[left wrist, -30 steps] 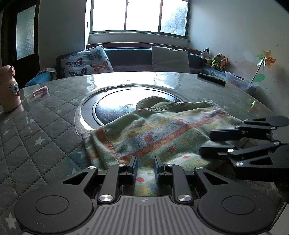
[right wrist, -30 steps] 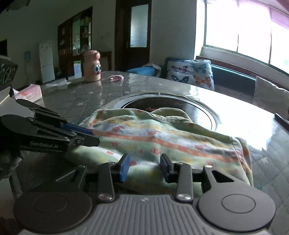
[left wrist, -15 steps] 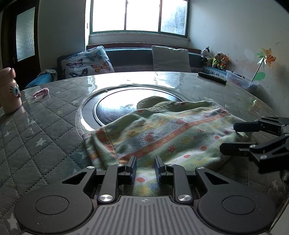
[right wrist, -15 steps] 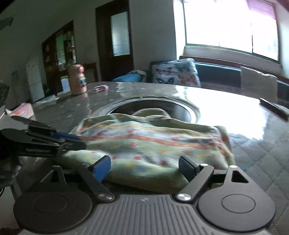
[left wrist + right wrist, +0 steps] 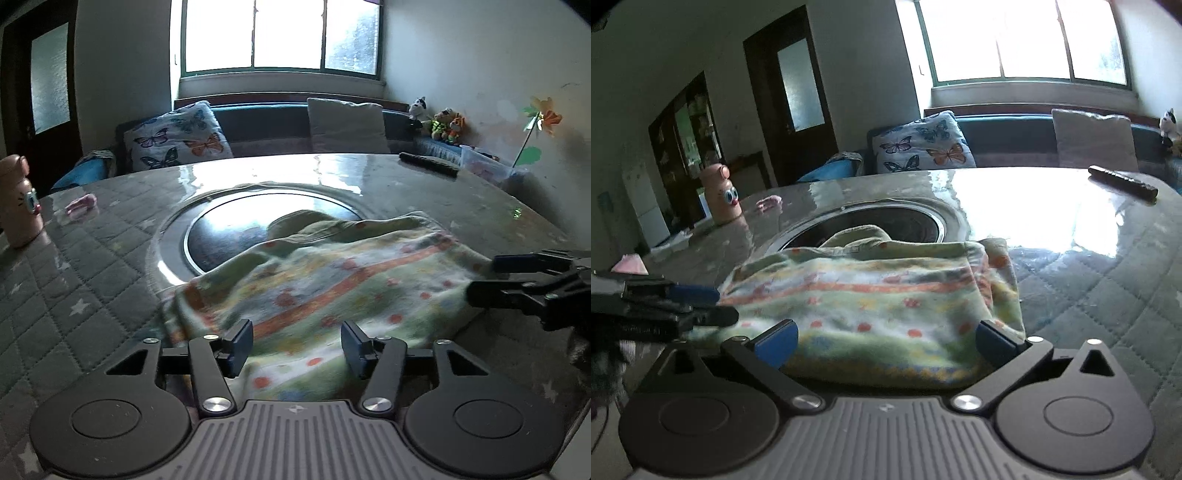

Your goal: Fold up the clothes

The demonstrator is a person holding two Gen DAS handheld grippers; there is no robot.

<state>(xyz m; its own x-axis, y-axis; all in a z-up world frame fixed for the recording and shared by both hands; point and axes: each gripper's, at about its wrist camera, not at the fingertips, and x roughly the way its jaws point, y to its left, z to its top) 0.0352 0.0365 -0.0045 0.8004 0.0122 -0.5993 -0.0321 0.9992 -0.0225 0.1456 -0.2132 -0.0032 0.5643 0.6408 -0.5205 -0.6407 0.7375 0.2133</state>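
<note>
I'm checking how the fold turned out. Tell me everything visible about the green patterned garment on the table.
The pale green, fleecy-looking garment, with orange stripes and red dots, lies folded in a loose rectangle on the grey quilted, star-printed table cover. Its far edge, a plain green fold, overlaps the round dark glass inset. Both grippers' jaws stand apart over its near edge, having just opened; nothing grips it.

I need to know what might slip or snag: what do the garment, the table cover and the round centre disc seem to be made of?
Garment: soft fuzzy knit or fleece, matte, limp folds.
Table cover: quilted fabric with stitched diamonds and stars, apparently under a clear glossy sheet, given the glare.
Disc: dark glass or polished stone, mirror-like; I cannot tell which.
</note>
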